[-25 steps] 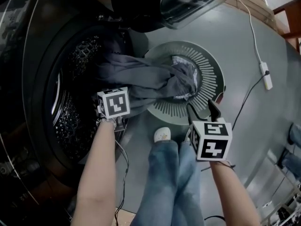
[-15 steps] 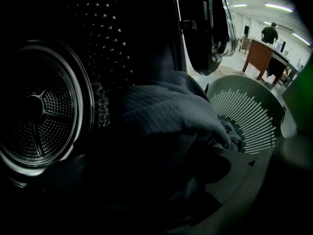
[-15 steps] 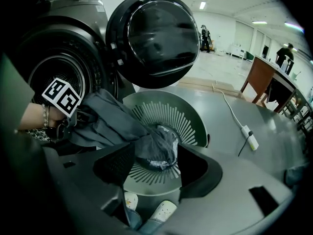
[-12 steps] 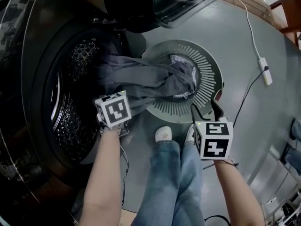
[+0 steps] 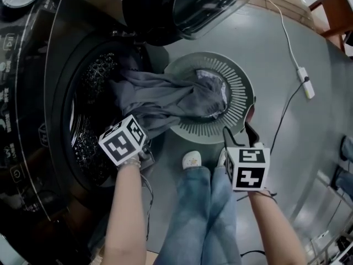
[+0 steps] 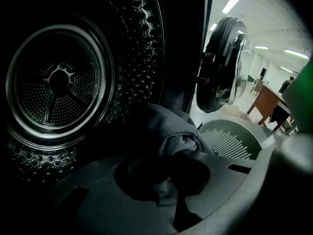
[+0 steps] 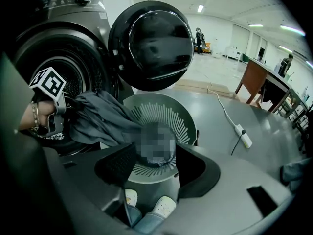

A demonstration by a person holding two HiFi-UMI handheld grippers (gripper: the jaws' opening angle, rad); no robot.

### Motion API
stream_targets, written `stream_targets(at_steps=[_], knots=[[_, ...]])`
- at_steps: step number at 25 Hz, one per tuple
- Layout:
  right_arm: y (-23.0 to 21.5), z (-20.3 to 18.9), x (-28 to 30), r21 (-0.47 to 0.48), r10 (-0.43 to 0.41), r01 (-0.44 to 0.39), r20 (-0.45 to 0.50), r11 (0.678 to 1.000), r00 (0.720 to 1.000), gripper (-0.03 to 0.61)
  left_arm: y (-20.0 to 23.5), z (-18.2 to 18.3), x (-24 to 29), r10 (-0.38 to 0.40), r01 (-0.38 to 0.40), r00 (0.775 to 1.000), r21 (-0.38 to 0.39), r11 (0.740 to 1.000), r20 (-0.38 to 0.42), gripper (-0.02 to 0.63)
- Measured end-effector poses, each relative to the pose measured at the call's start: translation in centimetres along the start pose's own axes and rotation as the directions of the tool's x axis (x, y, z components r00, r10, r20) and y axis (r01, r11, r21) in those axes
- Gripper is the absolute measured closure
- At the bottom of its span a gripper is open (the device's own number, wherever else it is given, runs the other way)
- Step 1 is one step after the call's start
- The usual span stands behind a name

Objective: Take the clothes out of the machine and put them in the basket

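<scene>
A long grey garment (image 5: 165,98) stretches from the washing machine's drum (image 5: 88,120) over the rim of the round slatted basket (image 5: 242,93) on the floor. My left gripper (image 5: 140,150) sits at the drum's mouth. In the left gripper view its jaws (image 6: 168,177) are closing, pinched on a fold of the garment (image 6: 166,131). My right gripper (image 5: 239,134) hangs over the basket's near rim. Its jaws (image 7: 156,153) are closing slowly and stand apart with nothing between them. The garment (image 7: 98,121) drapes into the basket (image 7: 181,116).
The machine's round door (image 5: 182,4) stands open above the basket. My legs and white shoes (image 5: 193,159) are just in front of it. A white power strip (image 5: 304,81) and its cable lie on the grey floor to the right. A wooden desk (image 7: 264,87) stands far right.
My left gripper has risen and rolled, so its marker cube now tilts to the left at the drum's mouth. The right gripper has edged slightly nearer the basket rim.
</scene>
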State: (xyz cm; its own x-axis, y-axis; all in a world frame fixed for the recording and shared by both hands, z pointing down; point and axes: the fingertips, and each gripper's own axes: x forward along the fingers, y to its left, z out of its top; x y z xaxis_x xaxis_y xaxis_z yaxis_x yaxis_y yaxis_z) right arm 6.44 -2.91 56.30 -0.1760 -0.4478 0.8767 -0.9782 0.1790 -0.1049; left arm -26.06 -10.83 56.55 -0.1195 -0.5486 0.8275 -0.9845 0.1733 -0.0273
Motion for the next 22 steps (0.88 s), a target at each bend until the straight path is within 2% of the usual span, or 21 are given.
stream_targets(at_steps=[8,14,18,22], knots=[[0.0,-0.3,-1.4,0.021,-0.003,0.003,0.018,1.000,1.000,0.337,-2.5,0.3,-3.1,-0.066,0.065,0.997,0.021,0.998,0.037,0.575],[-0.8,-0.7,-2.2,0.032,-0.011,0.010,0.021,0.999,1.000,0.347,-6.8,1.0,-6.2,-0.166,0.166,0.982,0.015,0.986,0.089,0.578],[-1.4,-0.9,-2.4,0.037,-0.014,0.013,0.020,0.999,1.000,0.350,-12.0,1.6,-7.9,-0.300,0.294,0.946,0.067,0.953,0.119,0.578],[-2.3,-1.1,-2.6,0.042,-0.023,0.022,0.023,0.999,0.999,0.351,-16.9,2.3,-9.4,-0.453,0.449,0.882,0.064,0.891,0.127,0.578]])
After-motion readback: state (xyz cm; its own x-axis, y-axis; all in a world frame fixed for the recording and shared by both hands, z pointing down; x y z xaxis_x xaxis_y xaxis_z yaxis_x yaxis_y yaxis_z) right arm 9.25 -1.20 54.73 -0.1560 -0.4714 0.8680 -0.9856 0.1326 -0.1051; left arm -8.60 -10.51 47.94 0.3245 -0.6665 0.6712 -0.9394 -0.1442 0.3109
